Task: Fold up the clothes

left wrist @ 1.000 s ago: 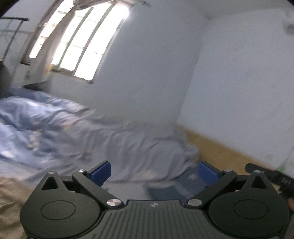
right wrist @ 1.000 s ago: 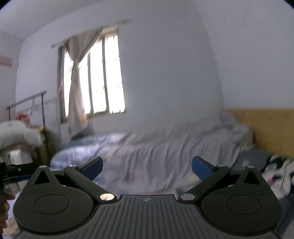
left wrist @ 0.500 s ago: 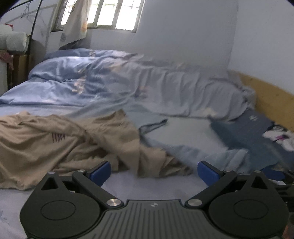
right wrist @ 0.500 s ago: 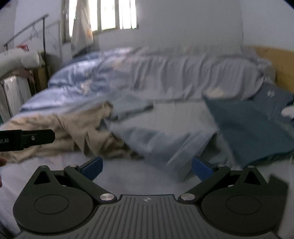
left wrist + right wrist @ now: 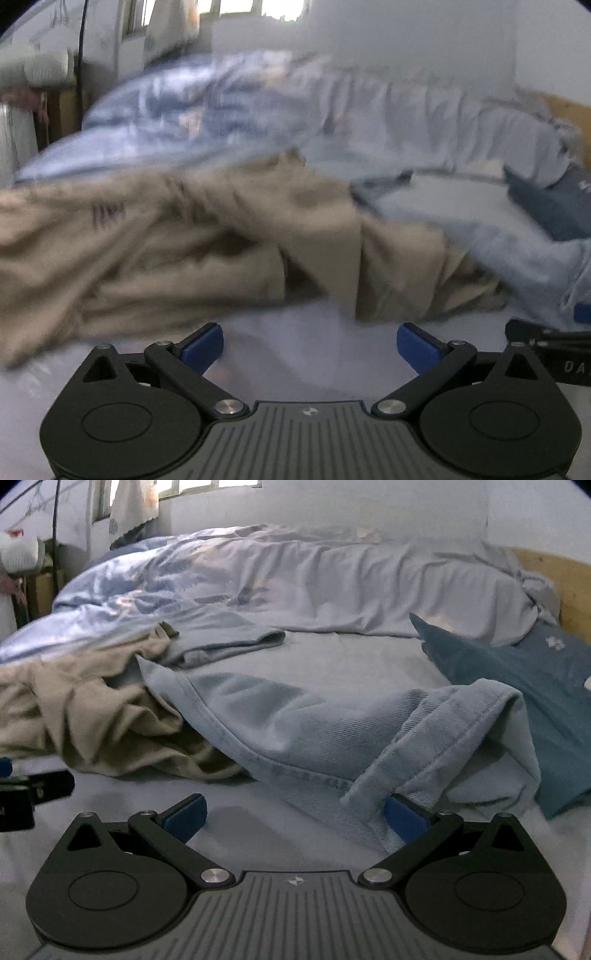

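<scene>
A crumpled beige garment (image 5: 207, 243) lies on the bed just ahead of my left gripper (image 5: 310, 345), which is open and empty over the sheet. The same beige garment (image 5: 85, 712) shows at the left of the right wrist view. A light blue garment (image 5: 332, 734) overlaps its right side and reaches toward my right gripper (image 5: 295, 812). That gripper is open, and its right fingertip (image 5: 406, 818) sits at the light blue hem; I cannot tell if it touches. A dark teal garment (image 5: 524, 686) lies further right.
A rumpled pale blue duvet (image 5: 295, 576) is piled along the back of the bed against the wall. A wooden headboard (image 5: 557, 583) stands at the right. A clothes rack and window (image 5: 207, 483) are at the far left. The other gripper (image 5: 33, 794) shows at the left edge.
Both grippers have tilted down from the wall and window toward the bed and moved closer to the clothes. The jaws stay wide apart throughout.
</scene>
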`<state>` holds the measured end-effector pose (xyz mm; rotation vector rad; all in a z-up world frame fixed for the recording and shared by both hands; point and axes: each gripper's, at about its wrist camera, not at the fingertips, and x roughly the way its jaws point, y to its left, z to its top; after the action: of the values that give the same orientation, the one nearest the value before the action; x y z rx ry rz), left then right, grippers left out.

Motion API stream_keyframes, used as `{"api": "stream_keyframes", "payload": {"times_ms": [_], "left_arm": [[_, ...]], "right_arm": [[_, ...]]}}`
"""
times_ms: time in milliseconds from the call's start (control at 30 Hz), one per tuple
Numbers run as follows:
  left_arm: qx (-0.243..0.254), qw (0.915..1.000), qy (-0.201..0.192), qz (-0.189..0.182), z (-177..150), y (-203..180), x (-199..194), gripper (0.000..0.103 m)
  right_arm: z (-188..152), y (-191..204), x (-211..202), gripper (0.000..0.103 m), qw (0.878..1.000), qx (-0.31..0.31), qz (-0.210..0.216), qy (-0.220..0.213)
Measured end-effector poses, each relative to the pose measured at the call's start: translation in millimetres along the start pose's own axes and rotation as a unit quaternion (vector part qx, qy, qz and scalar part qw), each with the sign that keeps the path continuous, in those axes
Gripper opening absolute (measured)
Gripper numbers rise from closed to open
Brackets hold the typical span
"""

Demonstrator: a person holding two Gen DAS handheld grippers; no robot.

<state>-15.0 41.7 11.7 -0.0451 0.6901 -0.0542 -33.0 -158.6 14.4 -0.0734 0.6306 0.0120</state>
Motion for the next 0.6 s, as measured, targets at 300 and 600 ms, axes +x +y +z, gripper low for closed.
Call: {"api": "stream_keyframes", "payload": {"times_ms": [300, 600], "left_arm": [[0.007, 0.9997, -0.023, 0.010, -3, -3, 12, 0.103], [0.003, 0.9997, -0.025, 0.005, -3, 2, 11, 0.103]], "right_arm": [[-7, 11, 3, 0.103, 1.000, 0.009, -0.022, 0.003], [-8, 9, 8, 0.103, 1.000, 0.021, 0.008, 0.005]]}}
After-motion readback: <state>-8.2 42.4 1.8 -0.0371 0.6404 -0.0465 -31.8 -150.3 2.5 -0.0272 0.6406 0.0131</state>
